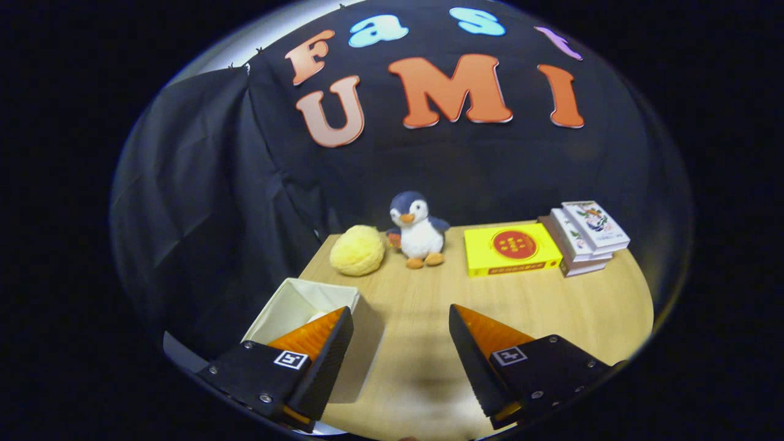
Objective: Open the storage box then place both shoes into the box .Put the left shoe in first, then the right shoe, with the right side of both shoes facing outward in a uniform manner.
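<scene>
My gripper is open, with bare wooden table showing between its two fingers. A cream fabric storage box stands open at the table's near left corner, partly behind the left finger. Something pale lies inside the box beside that finger; I cannot tell what it is. The right finger hangs over bare table and touches nothing.
Along the far edge stand a yellow fluffy ball, a plush penguin, a flat yellow box with a red disc and a stack of white books. Black cloth walls close in the back and left.
</scene>
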{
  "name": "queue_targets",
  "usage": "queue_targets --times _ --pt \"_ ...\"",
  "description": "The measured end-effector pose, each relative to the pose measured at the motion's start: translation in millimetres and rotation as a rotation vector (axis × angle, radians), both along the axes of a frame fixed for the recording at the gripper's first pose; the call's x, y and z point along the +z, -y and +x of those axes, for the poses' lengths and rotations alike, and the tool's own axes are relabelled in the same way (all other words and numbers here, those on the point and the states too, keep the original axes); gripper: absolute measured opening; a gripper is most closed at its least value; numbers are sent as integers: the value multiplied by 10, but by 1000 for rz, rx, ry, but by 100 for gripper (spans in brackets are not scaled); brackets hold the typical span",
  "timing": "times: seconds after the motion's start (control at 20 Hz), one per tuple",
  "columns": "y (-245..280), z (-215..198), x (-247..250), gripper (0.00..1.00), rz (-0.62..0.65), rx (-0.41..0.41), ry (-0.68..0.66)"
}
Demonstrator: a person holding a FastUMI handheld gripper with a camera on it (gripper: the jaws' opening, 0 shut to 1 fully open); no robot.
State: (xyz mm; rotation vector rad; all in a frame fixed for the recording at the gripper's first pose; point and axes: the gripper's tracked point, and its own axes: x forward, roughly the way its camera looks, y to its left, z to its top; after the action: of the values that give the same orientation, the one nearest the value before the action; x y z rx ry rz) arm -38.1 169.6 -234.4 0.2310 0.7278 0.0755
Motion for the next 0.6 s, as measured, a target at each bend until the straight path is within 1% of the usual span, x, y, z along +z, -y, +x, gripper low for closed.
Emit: queue_targets --times 0.2,0.4,0.5,0.6 --pt "823 98 393 98 -89 -62 200" --pt "1432 122 755 99 -156 -104 352" --pt "1659 130 913 98 -197 -116 411" --pt "1858 92 1005 98 -220 -134 431"
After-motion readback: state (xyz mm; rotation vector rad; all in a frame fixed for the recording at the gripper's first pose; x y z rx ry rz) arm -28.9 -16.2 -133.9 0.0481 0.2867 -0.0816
